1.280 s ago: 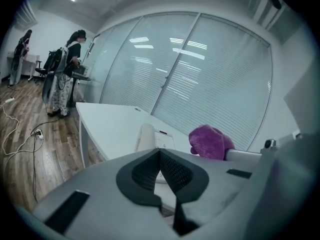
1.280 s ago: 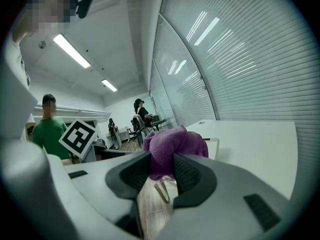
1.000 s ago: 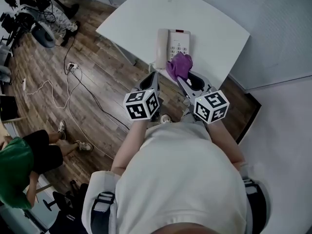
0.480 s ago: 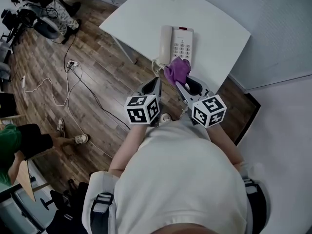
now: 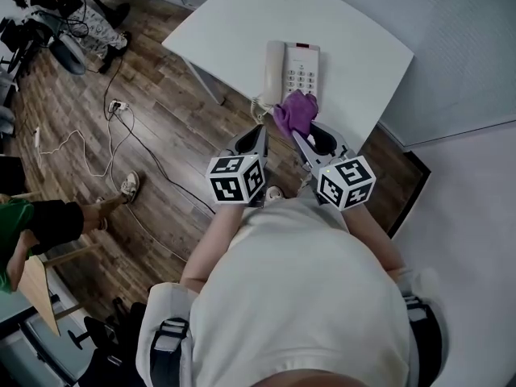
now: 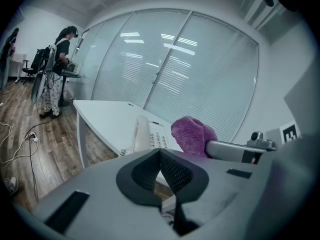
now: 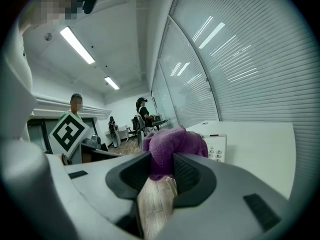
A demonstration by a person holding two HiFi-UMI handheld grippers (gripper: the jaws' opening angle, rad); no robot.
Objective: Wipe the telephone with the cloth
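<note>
— On the white counter point(image 5: 234, 31), close to its near edge, sits the telephone point(image 5: 292, 72). See it?

— Yes. Which tool has the cloth?

— The right tool point(image 5: 297, 135). Its jaws are squeezed on the purple cloth point(image 5: 296, 113), which sticks out in a bunch past the tips.

— And the left tool point(image 5: 261, 129)?

— Its jaws are pressed together with nothing between them. It hangs just beside the right one, off the counter's edge.

— Where is the telephone from the cloth?

— Straight ahead, just past it. From above, the cloth covers the telephone's near end. I can't tell if it touches yet.

— Which way does the telephone run?

— Its long side points away from the tools. The handset point(image 5: 274, 67) is on the left and the buttons point(image 5: 301, 79) are on the right.

— What comes next, do you think?

— I think the right tool should push the cloth forward along that long side. It is nearer, and it has the cloth.
</note>
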